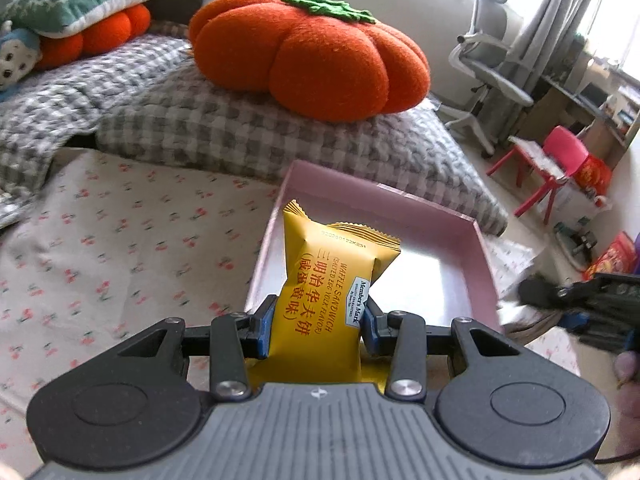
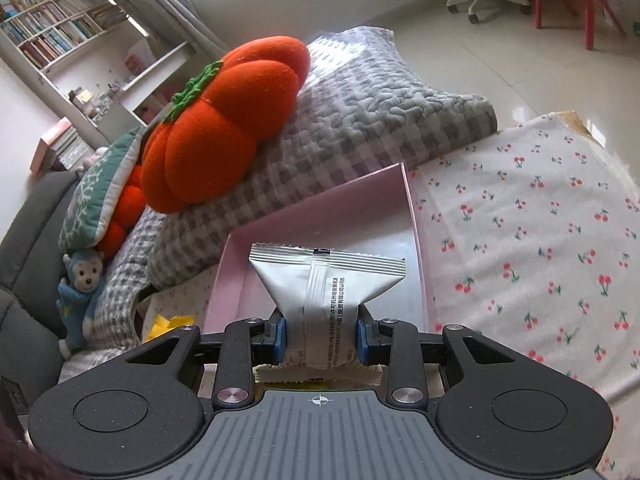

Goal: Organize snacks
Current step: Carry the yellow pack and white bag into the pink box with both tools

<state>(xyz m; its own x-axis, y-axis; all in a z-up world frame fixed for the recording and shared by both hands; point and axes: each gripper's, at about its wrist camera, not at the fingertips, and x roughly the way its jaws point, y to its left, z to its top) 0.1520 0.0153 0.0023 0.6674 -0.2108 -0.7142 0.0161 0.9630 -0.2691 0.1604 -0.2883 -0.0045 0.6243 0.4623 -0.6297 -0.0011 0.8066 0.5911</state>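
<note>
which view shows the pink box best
The right wrist view: the pink box shows its far wall, side walls and bare floor beyond the silver packet. In the left wrist view the yellow packet in the left claw hides much of it.

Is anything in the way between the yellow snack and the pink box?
No, nothing visible blocks it. The left gripper holds the yellow snack pack right at the near rim of the open pink box, whose visible floor is bare. The right gripper holds a silver snack pack at the same box.
</note>
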